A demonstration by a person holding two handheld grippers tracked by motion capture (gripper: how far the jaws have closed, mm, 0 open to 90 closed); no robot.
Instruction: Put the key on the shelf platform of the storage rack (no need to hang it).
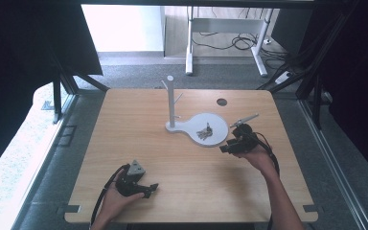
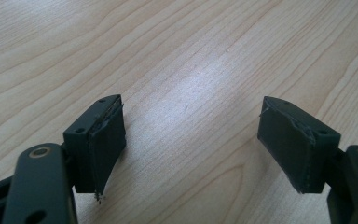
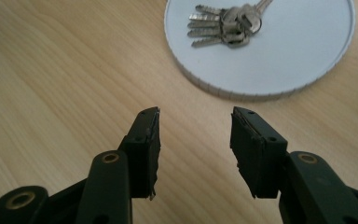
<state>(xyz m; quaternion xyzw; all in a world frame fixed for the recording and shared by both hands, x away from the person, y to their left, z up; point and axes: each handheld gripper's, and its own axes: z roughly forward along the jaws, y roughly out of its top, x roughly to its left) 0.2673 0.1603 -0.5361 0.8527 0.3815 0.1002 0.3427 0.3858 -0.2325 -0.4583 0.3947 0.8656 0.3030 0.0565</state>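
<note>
L gripper (image 1: 149, 188) low on the table (image 1: 139, 120), near its front-left edge. Jaws spread wide, nothing betw. them; in the left gripper view only bare wood lies ahead of the fingers (image 2: 105, 144). Idle, well apart from the work.

Centre: white stand (image 1: 174, 126), an upright post (image 1: 171, 98) w/ small pegs, its base running out into a round tray (image 3: 279, 60). Bunch of keys (image 3: 226, 25) lies flat on the tray, well ahead of the R fingertips and a bit left of their centre line, not touching them.

R gripper (image 1: 226, 148) just beside the tray's near-right rim, jaws partly apart, empty. R fingers (image 3: 147, 149) short of the rim.

Handling (judgement): keys = metal, stiff pieces but loose on the ring, so the bunch will flop and swing when lifted. Light. Smooth, may slip on a flat blade. Best hold prob. at the ring / key heads where they stack thick, not the fanned blade tips. Lying flat on the tray, so one pad has to get low to bite.

In the way: tray rim is raised slightly betw. fingers and keys, need to clear it. Post stands beyond, to the left, not blocking approach. A dark round hole (image 1: 222, 101) in the table far off, irrelevant.
</note>
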